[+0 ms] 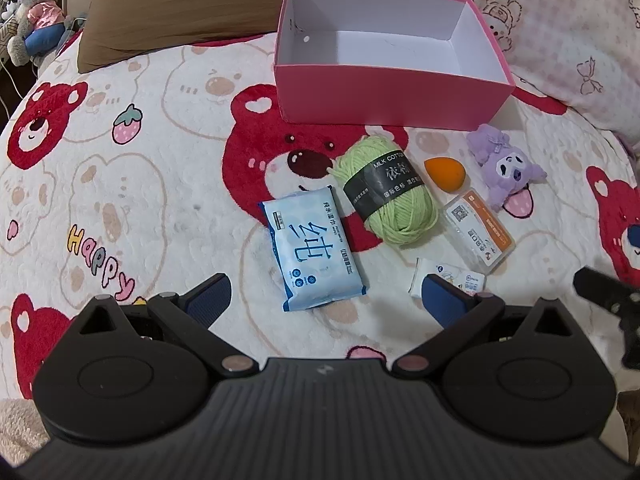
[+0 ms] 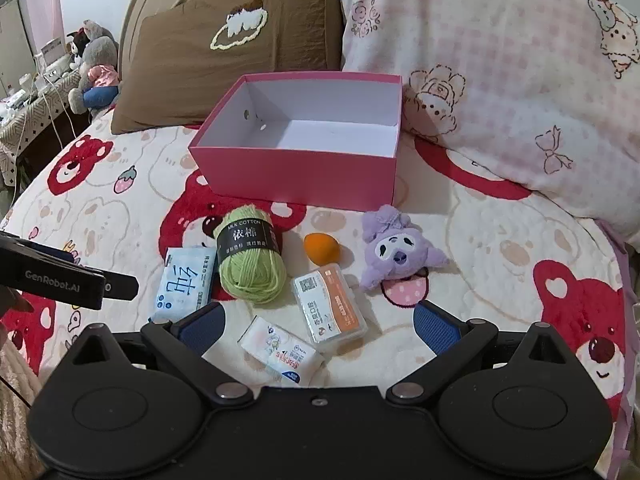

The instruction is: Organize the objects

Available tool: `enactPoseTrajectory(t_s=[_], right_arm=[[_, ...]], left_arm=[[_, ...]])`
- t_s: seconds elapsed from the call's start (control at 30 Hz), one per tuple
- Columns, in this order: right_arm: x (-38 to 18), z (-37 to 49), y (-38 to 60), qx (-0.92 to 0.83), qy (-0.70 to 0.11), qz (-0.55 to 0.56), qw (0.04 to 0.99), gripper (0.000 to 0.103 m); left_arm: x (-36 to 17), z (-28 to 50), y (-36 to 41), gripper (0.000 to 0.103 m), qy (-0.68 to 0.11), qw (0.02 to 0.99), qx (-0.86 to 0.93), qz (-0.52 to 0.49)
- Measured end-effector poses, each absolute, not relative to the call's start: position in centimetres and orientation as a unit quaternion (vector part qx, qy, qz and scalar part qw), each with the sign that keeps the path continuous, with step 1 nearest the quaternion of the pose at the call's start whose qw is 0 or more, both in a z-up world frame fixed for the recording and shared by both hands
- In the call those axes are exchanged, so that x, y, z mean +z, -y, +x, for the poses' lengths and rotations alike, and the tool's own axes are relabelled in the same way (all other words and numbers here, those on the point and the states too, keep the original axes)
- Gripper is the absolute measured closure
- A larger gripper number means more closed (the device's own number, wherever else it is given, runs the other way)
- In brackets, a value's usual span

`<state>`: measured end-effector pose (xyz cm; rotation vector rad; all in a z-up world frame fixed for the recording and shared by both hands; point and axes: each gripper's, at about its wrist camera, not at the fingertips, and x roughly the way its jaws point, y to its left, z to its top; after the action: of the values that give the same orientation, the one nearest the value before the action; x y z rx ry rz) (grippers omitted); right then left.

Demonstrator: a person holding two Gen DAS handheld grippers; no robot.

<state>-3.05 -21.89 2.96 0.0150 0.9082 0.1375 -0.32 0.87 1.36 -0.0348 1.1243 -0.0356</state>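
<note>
On a bear-printed blanket [image 1: 132, 208] bearing the word "Happy", a pink box [image 2: 298, 174] with a white inside stands open near the pillows. Before it lie the things to sort. A green yarn ball [image 1: 386, 190] wears a dark band reading "MILK COTTON" above Chinese characters. Just left of it lies a blue wipes pack [image 1: 314, 250] with one large Chinese character. Right of the yarn sit an orange sponge [image 2: 320, 249], a clear case [image 2: 331, 309] with an orange label and a QR code, and a purple plush [image 2: 398, 258]. A small white tissue pack [image 2: 282, 350] lies nearest.

The left gripper [image 1: 326, 300] and right gripper [image 2: 320, 328] both hang over the blanket with jaws spread wide, holding nothing. The left one's side reads "GenRobot.AI". Bare blanket stretches left of the wipes.
</note>
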Motion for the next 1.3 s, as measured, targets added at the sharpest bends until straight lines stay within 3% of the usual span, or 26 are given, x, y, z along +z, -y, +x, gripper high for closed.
enactPoseTrajectory(t_s=[1.3], right_arm=[[3.2,-3.2,22.7,0.059,-0.44,0.003,0.896,0.002]], left_arm=[[2.3,-0.4,1.5,0.0,-0.54,0.841,-0.039,-0.008]])
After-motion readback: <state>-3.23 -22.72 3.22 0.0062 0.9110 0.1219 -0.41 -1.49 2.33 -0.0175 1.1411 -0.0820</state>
